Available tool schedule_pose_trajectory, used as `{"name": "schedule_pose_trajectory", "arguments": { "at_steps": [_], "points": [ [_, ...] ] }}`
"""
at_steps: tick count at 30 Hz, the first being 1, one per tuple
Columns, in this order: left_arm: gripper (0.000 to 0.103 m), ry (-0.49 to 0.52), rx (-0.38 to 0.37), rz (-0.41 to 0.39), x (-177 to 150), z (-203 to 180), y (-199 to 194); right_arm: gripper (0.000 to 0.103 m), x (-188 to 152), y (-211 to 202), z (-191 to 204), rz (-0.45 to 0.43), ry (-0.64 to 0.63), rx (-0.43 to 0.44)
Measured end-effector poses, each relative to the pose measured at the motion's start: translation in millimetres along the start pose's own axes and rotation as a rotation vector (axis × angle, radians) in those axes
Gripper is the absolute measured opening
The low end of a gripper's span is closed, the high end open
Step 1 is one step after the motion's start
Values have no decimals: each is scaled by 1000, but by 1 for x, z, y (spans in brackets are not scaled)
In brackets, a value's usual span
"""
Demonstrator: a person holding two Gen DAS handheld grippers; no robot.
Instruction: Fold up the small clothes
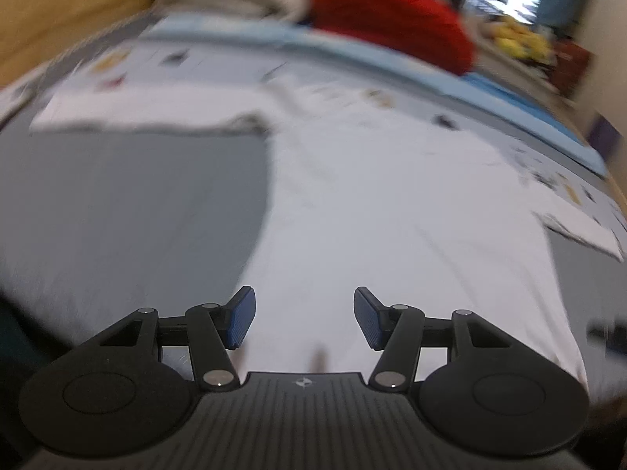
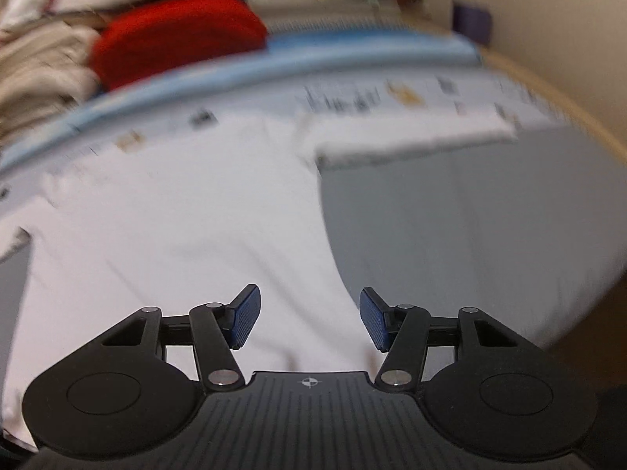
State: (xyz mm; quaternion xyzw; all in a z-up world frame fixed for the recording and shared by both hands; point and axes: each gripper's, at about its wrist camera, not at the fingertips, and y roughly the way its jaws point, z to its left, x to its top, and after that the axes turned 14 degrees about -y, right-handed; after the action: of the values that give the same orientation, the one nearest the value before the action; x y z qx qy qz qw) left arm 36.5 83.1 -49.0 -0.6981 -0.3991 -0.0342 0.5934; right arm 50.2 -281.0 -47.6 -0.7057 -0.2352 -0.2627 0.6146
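Our left hand-held gripper (image 1: 305, 319) stands wide apart, its blue pads (image 1: 243, 317) holding nothing, and our right hand-held gripper (image 2: 309, 317) is spread just as wide and equally empty. Both hover low over the white T-shirt (image 1: 352, 203), which lies flat on the grey tabletop (image 1: 137, 196) directly ahead of and beneath the fingers.

From the left wrist view, we see the shirt's body running forward from between the pads, with bare grey surface off to the left of the gripper and one sleeve (image 1: 149, 111) stretching out to the far left. A second sleeve edge shows at the far right, near the frame's border. From the right wrist view, the arrangement is mirrored: the shirt's body fills the area ahead and to the left of the gripper, the bare grey tabletop (image 2: 470, 215) lies to the right, and a sleeve (image 2: 411, 137) reaches out to the far right.

Beyond the shirt in both views, we find a light blue band (image 1: 392, 66) running across the surface, though blur keeps us from telling what it is. Past it sits a red garment (image 1: 392, 15), and beside that a pile of beige and cream clothes (image 2: 43, 66); the right wrist view shows far more of this pile than the left. Farther back, something yellow (image 1: 517, 41) is visible, too blurred to identify. Only the right wrist view shows a dark purple object (image 2: 472, 19) against the far wall.
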Motion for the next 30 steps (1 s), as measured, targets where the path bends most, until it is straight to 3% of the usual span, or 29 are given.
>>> {"name": "schedule_pose_trajectory", "arguments": {
  "at_steps": [4,7,8,9,10,11,12,13,15,22,24,26,28,30],
  "points": [
    [62,-98,97,78,10,25,22,58,-11,21,-3,200,32,-17],
    [62,-142,137,144,11,40,35,57,-19,26,-1,248,32,-37],
    [59,-156,149,171,10,45,40,56,-20,29,0,254,33,-39],
    [48,-168,165,193,7,52,43,54,-20,33,1,262,37,-35],
    [39,-178,178,214,5,56,46,48,-22,34,1,271,35,-43],
    [24,-185,186,228,5,62,47,43,-24,36,1,280,34,-52],
    [10,-180,183,222,3,64,44,28,-27,38,1,295,36,-64],
    [6,-170,171,220,5,65,41,9,-28,42,-2,306,46,-64],
    [6,-163,158,210,2,68,33,2,-31,47,-6,327,80,-60],
    [7,-156,171,209,0,72,22,0,-38,54,-22,352,142,-120],
    [16,-176,156,181,3,67,21,2,-39,54,-29,346,170,-114],
    [26,-200,120,170,5,66,17,8,-39,51,-39,302,236,-43],
    [28,-187,115,163,5,61,16,28,-39,49,-47,271,274,22],
    [28,-176,113,168,2,56,16,29,-40,50,-48,269,267,37]
  ]
}}
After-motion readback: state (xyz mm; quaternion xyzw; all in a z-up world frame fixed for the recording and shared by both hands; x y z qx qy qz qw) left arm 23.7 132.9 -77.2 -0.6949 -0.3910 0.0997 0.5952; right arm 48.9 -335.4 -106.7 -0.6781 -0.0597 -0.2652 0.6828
